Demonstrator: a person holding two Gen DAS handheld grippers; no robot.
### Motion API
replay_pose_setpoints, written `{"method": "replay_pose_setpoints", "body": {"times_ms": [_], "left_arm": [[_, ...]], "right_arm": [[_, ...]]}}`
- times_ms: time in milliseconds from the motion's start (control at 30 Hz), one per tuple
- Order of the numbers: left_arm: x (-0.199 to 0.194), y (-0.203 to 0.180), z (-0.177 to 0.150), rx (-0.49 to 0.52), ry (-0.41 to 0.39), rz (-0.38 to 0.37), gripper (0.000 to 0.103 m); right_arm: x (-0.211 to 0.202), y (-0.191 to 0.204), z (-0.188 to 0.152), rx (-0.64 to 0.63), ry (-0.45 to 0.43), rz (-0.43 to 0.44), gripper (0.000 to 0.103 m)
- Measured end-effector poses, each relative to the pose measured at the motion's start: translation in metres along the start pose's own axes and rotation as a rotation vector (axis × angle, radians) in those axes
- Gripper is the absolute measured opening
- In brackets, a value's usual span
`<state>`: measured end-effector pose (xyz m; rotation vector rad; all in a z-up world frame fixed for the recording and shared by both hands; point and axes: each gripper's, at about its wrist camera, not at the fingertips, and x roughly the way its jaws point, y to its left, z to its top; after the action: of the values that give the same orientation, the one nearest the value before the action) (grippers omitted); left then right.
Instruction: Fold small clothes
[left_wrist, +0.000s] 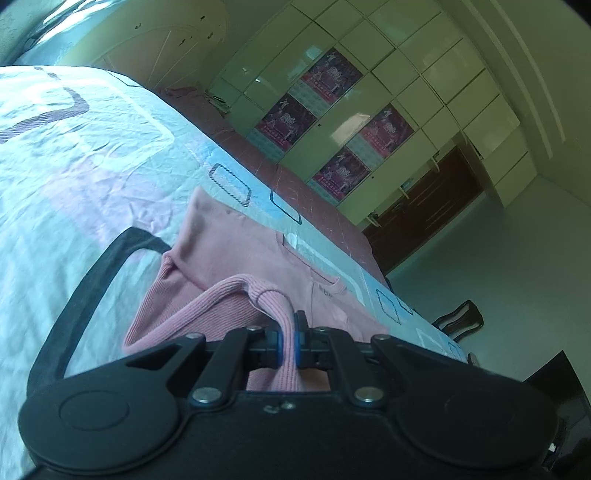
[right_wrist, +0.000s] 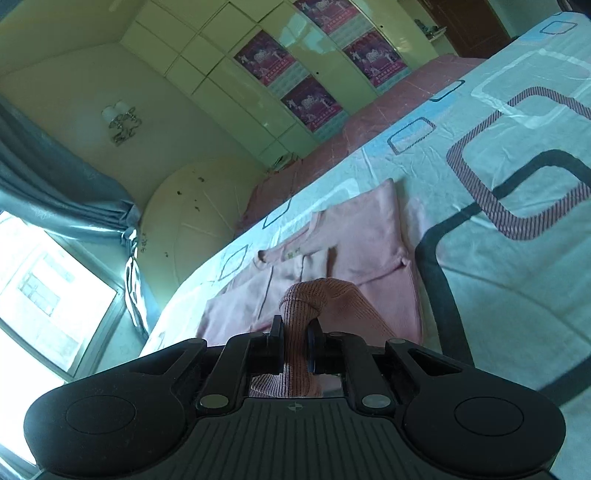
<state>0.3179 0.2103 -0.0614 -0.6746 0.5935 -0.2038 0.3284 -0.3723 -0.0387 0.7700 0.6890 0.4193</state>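
On a bed spread with a pale quilt (left_wrist: 74, 177) printed in rounded rectangles of black, maroon and blue, a small pink knitted sweater (left_wrist: 236, 236) is lying near the quilt's edge, neckline toward the far side. Nearest us, the left gripper (left_wrist: 287, 338) is pinching the ribbed hem tight between its blue pads, the fabric rising in a fold off the bed. Over in the right wrist view, the right gripper (right_wrist: 295, 341) is clamping its own bunch of the same ribbed hem, sweater (right_wrist: 369, 236) body stretching away in front of it. Beyond the quilt, a reddish-brown coverlet (left_wrist: 295, 184) is showing along the bed's far edge, and glossy cream wardrobe doors (left_wrist: 406, 66) are filling the wall, carrying four magenta posters (left_wrist: 330, 75) whose writing is too small to read. Grey curtains (right_wrist: 55, 192) are hanging beside a bright window (right_wrist: 48, 288). Nothing is blocking either gripper.
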Motion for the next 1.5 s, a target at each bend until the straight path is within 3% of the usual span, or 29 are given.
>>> {"method": "replay_pose_setpoints", "body": {"times_ms": [333,500,600,667,700,767,800,900,933,1033,1133,1200,1267,1300,1333,1367,1400,1500], "left_arm": [[0.141,0.027,0.088,-0.016,0.083,0.057,0.004],[0.21,0.041,0.106,0.021,0.175,0.121,0.004],[0.24,0.046,0.113,0.043,0.207,0.134,0.01],[0.243,0.049,0.12,0.025,0.193,0.133,0.027],[0.241,0.051,0.125,0.018,0.179,0.119,0.043],[0.23,0.048,0.128,0.075,0.104,0.138,0.067],[0.228,0.044,0.131,0.141,0.094,0.154,0.067],[0.238,0.033,0.134,0.322,0.161,0.188,0.064],[0.241,0.027,0.134,0.396,0.178,0.195,0.064],[0.256,0.008,0.127,0.616,0.245,0.224,0.064],[0.273,0.0,0.119,0.759,0.299,0.266,0.059],[0.282,0.001,0.114,0.795,0.337,0.251,0.058],[0.291,0.003,0.107,0.825,0.381,0.256,0.045],[0.296,0.006,0.104,0.825,0.397,0.249,0.042],[0.297,0.008,0.103,0.813,0.396,0.229,0.031],[0.297,0.009,0.103,0.799,0.395,0.209,0.015],[0.296,0.008,0.103,0.803,0.382,0.206,0.004],[0.272,0.002,0.104,0.779,0.237,0.144,0.003]], "right_arm": [[0.134,-0.024,0.088,0.076,0.054,-0.083,0.01],[0.202,-0.051,0.11,0.097,0.113,-0.167,0.011],[0.227,-0.068,0.117,0.113,0.11,-0.148,0.012],[0.227,-0.074,0.123,0.111,0.064,-0.18,0.041],[0.221,-0.074,0.126,0.084,0.025,-0.197,0.067],[0.213,-0.071,0.13,0.014,0.01,-0.182,0.07],[0.211,-0.069,0.131,-0.027,0.019,-0.18,0.07],[0.215,-0.055,0.127,-0.233,0.075,-0.22,0.068],[0.219,-0.052,0.125,-0.287,0.101,-0.228,0.06],[0.24,-0.043,0.117,-0.433,0.17,-0.277,0.049],[0.262,-0.041,0.111,-0.519,0.205,-0.313,0.048],[0.274,-0.045,0.112,-0.534,0.223,-0.325,0.048],[0.286,-0.046,0.112,-0.553,0.242,-0.332,0.048],[0.29,-0.047,0.111,-0.563,0.257,-0.327,0.039],[0.295,-0.046,0.109,-0.575,0.288,-0.319,0.01],[0.297,-0.043,0.108,-0.603,0.309,-0.323,0.008],[0.298,-0.04,0.104,-0.648,0.313,-0.33,0.008],[0.282,-0.034,0.108,-0.652,0.237,-0.285,0.007]]}}
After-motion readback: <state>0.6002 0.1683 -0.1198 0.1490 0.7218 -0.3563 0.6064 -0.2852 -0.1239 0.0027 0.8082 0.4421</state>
